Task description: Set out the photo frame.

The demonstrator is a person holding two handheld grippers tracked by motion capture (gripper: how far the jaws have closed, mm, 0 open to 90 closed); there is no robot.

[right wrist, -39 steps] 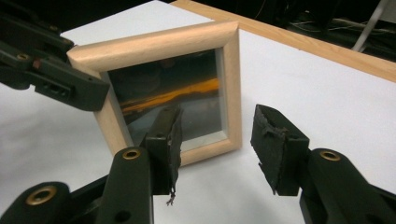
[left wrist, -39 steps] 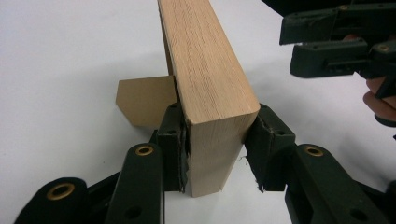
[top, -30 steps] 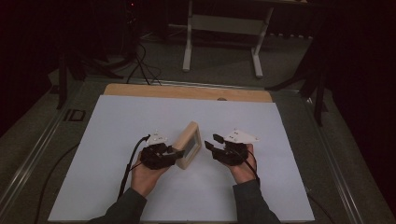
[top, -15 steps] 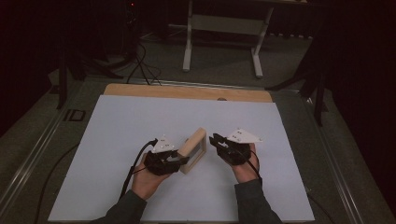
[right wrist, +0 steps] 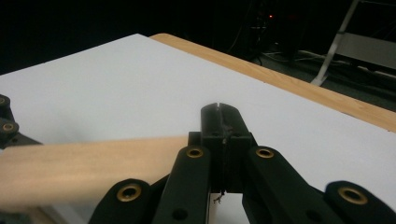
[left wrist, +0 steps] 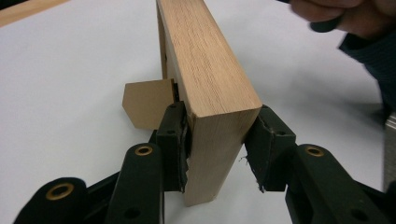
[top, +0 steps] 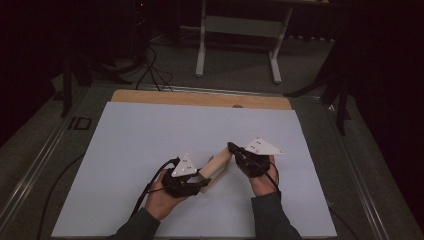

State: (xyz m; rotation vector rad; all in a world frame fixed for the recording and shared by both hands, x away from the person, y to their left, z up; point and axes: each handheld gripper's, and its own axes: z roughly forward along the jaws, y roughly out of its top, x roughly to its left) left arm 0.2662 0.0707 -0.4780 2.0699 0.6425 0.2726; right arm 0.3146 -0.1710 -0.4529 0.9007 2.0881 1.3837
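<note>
Wooden block (left wrist: 205, 79) is clamped in my left gripper (left wrist: 215, 140), pads pressing both broad faces at its near end; a small tan flap (left wrist: 148, 102) hangs off its left side just behind the left pad. No containers on the table. From the high view, block (top: 216, 167) sits toward the near edge of the white tabletop (top: 150, 130), about midway between left and right edges, angled away from my left gripper (top: 199, 179) toward my right gripper (top: 233, 148). Near end in my left jaws, far end just beside the right tips; can't tell if they touch. My right gripper (right wrist: 219, 109) has just been closing and its jaws are now fully together, nothing between them. Block (right wrist: 88, 168) passes to its left in the right gripper view, beside the jaws, not in them. Wood strip (top: 200, 98) runs along the far edge of the tabletop.
</note>
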